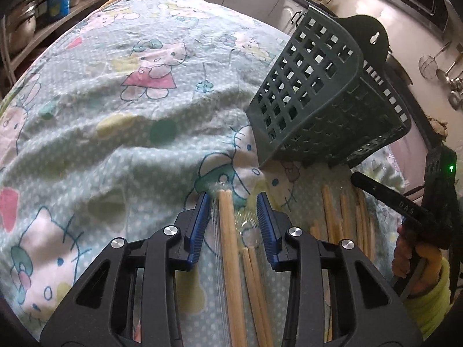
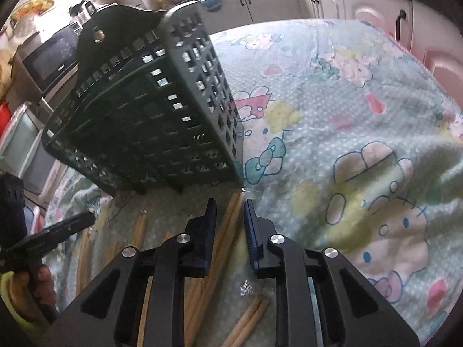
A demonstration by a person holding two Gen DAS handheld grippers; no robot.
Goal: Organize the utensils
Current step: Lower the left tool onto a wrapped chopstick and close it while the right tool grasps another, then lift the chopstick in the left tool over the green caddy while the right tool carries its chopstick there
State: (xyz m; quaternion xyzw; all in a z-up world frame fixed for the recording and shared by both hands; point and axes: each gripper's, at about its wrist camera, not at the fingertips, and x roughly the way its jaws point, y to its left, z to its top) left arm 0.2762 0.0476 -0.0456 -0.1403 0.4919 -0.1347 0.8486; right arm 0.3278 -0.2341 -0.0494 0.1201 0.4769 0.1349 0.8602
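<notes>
A dark green plastic lattice basket (image 1: 324, 92) stands on the cartoon-print cloth (image 1: 115, 110), just behind the loose wooden chopsticks (image 1: 344, 217). The left gripper (image 1: 233, 202) hangs low with fingers apart around one wrapped chopstick (image 1: 228, 245). The right gripper (image 2: 230, 211), also apart, straddles another chopstick pair (image 2: 222, 240).

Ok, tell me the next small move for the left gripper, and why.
Probably close the left gripper on the wooden chopstick. Its blue fingers are open and already straddle the chopstick lying on the patterned cloth, and the green utensil basket stands just ahead to receive it.
</notes>
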